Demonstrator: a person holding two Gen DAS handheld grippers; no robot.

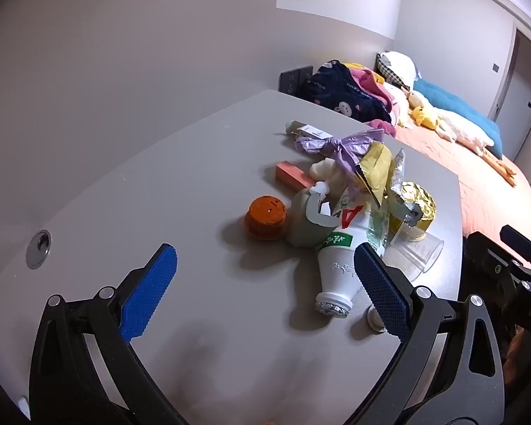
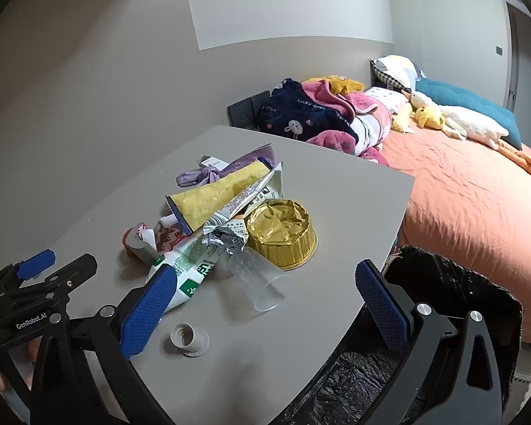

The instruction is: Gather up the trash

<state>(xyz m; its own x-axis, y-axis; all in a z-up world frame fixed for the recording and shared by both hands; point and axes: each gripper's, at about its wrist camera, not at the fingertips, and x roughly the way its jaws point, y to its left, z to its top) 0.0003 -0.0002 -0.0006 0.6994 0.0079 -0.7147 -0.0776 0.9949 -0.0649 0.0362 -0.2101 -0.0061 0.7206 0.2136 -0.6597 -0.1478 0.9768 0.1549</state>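
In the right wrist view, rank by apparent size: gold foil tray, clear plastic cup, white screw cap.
1. Gold foil tray
2. Clear plastic cup, nearly as large, though nearer the camera, so unsure
3. White screw cap

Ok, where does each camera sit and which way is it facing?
Left wrist: on the left tongs, open, angled down at the table's trash; right tongs at its right edge.
Right wrist: on the right tongs, open, facing the pile, bin and bed.
Shared: white bottle, gold foil cup, clear cup.
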